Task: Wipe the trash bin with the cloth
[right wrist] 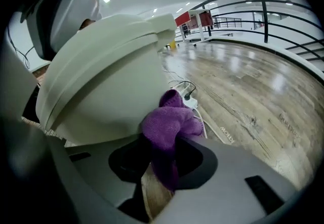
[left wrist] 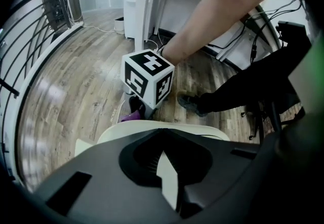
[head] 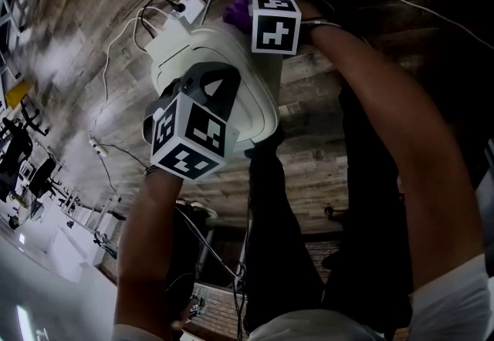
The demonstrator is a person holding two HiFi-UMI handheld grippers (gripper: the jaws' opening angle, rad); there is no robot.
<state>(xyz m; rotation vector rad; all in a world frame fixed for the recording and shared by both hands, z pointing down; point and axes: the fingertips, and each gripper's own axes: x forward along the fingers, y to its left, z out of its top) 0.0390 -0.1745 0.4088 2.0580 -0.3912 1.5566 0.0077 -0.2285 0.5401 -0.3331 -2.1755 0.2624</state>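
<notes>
Our right gripper (right wrist: 162, 167) pinches the cloth (right wrist: 169, 126); the bin (right wrist: 101, 81) bulges just left of it. Left gripper (left wrist: 169, 182) sits closed and empty over the bin's top.

Black trousers (head: 282, 254), white sleeves (head: 455, 297)

Qty: trash bin (head: 258, 106) x1, cloth (right wrist: 169, 124) x1, grippers x2 – left gripper (left wrist: 163, 161), right gripper (right wrist: 163, 164).

Purple cloth (right wrist: 169, 126) clamped in the jaws, bunched against cream trash bin (right wrist: 101, 81), wood floor (right wrist: 253, 91), black railing (right wrist: 263, 10) beyond.
</notes>
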